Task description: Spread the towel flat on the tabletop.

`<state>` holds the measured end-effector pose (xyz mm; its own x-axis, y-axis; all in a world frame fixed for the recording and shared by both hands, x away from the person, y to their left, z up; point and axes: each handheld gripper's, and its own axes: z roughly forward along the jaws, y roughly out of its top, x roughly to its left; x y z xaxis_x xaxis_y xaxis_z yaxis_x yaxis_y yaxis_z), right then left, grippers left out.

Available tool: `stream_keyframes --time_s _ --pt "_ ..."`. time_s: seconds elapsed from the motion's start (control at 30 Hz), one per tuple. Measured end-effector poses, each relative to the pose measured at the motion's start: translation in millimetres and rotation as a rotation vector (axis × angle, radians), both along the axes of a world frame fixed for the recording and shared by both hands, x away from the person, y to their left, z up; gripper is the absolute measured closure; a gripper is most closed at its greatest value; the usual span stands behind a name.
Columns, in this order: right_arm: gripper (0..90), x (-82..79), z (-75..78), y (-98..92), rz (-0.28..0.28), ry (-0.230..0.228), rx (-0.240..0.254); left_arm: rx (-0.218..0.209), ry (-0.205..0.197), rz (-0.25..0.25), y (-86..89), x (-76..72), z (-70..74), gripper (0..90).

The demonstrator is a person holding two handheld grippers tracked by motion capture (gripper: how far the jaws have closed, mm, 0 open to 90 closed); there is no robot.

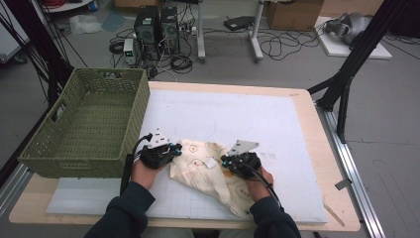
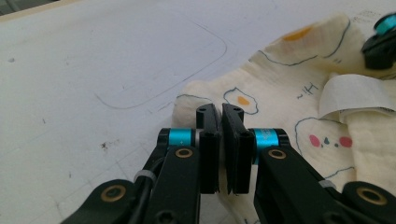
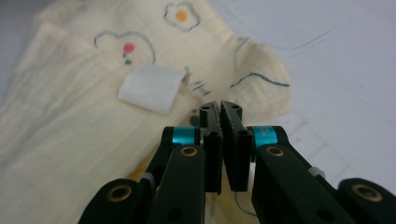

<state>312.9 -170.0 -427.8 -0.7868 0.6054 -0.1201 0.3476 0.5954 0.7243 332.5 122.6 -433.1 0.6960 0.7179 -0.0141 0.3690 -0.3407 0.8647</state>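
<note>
Cloth: cream muslin cloth printed with fried eggs and small faces, lying crumpled on the white gridded mat at the near middle of the counter, between the 2 hands.
Left tongs: closed on the cloth's left edge, a fold of fabric pinched between the pads.
Right tongs: closed on the cloth's right side; the jaws meet with fabric caught below them.
Step in hand: likely spreading or folding the cloth; I would keep both pinches firm, lift evenly and draw the hands apart so the fabric goes taut without slipping.
Look of the cloth: soft, wrinkled, with a white sewn label curling up near its middle.
Basket: green woven plastic basket at the far left, apart from the cloth.
</note>
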Motion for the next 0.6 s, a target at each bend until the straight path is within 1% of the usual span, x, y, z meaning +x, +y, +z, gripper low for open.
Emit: stream_keyframes --time_s 0.1,0.13,0.17,0.2,0.23,0.3,0.33,0.4,0.43,0.47,0.5,0.53,0.6 --pt "87.2 3.0 -11.9 8.9 0.004 0.044 -0.015 -0.002 -0.001 0.003 0.2 -0.6 -0.1 84.8" --pt "86.8 3.0 -13.8 9.7 -0.002 0.035 -0.003 -0.006 -0.001 0.004 0.6 -0.6 -0.6 84.8" --pt "84.5 3.5 -14.1 9.2 0.000 0.041 0.006 -0.005 0.001 0.004 1.4 -0.5 -1.3 84.6" --pt "77.6 4.2 -14.0 8.0 -0.003 0.055 0.020 -0.010 0.004 0.008 1.9 -0.5 -2.4 84.3" --pt "73.9 4.0 -14.0 7.5 -0.010 0.063 0.029 -0.008 0.009 0.012 2.3 -0.3 -3.3 83.8" --pt "67.2 2.4 -12.8 7.9 -0.004 0.056 0.028 -0.009 0.009 0.017 2.4 0.0 -3.5 83.6" --pt "66.2 2.2 -11.5 7.1 -0.004 0.050 0.041 -0.008 0.008 0.017 2.3 -0.3 -3.2 83.6" --pt "63.8 3.1 -7.0 1.5 -0.010 0.051 0.103 -0.006 0.009 0.017 2.2 -0.6 -3.2 83.5" --pt "63.1 3.6 -4.1 -2.4 -0.023 0.041 0.137 -0.006 0.010 0.017 2.1 -0.3 -3.6 83.6" --pt "64.0 4.6 -0.7 -7.1 -0.038 0.018 0.155 -0.008 0.013 0.018 2.1 -0.3 -3.8 83.5" --pt "67.7 5.2 2.1 -10.9 -0.066 -0.014 0.156 -0.009 0.015 0.016 2.4 0.2 -3.9 82.8" --pt "70.6 7.1 6.4 -18.3 -0.120 -0.071 0.143 -0.008 0.016 0.018 2.7 0.1 -3.9 82.4" --pt "75.7 12.5 10.6 -32.0 -0.234 -0.130 0.145 -0.006 0.017 0.020 3.4 0.1 -3.8 82.4"
